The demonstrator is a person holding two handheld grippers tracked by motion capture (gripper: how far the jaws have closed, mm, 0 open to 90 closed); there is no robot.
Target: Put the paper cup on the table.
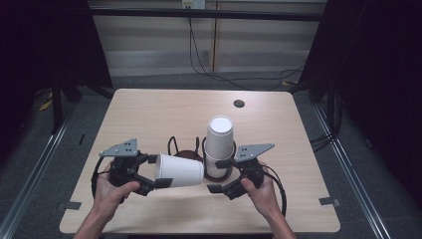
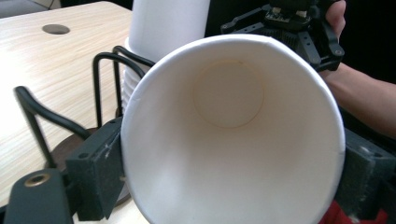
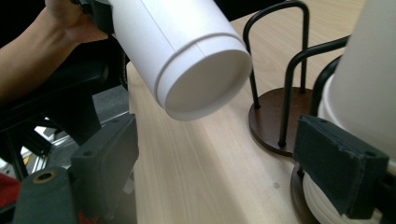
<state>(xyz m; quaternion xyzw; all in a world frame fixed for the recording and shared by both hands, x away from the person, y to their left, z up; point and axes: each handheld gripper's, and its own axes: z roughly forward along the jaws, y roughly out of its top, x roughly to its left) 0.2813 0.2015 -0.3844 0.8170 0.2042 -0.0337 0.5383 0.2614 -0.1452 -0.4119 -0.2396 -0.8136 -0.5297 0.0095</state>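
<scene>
Nothing here can be read. The white paper cup (image 1: pixel 179 171) held on its side is plain inside and out, the stacked cups (image 1: pixel 219 144) bear no print, and the wooden surface (image 1: pixel 149 114) seems unmarked, as far as the dim light lets me tell.

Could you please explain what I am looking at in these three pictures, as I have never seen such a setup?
A person stands at a wooden table with a hand-held two-jaw gripper in each hand. One picture looks down from above; the other two come from cameras riding on each gripper. The left gripper clamps a white paper cup on its side, rim toward that gripper's camera. The right gripper stands open beside a stack of paper cups in a black wire holder. A second wire holder with a brown round base stands empty beside it.
</scene>
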